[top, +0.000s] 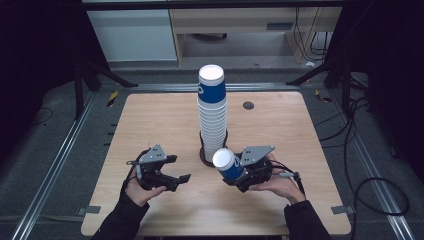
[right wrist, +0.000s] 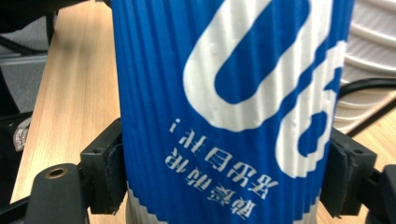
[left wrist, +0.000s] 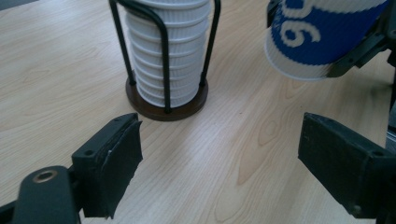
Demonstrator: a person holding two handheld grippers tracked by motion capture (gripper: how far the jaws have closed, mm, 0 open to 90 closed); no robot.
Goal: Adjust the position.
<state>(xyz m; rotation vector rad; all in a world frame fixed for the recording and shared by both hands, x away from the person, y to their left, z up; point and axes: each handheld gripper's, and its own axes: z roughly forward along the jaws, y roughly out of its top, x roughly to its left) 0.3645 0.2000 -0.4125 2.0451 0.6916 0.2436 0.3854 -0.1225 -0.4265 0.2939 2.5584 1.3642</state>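
At lower centre of the high view, the right gripper (top: 239, 175) clamps a blue cup (top: 229, 165), tilted mouth-up toward the cup stack (top: 212, 112) just above it, while the left gripper (top: 172, 170) stands wide and empty.

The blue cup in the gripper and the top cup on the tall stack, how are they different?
The held cup is tilted, clamped in the right hand-held gripper; the top cup stands upright on the stack.
The held cup is alone and off the table; the top cup nests on many others in a wire holder.
The held cup sits low, the top cup high up.
Both are blue and white ribbed paper cups.
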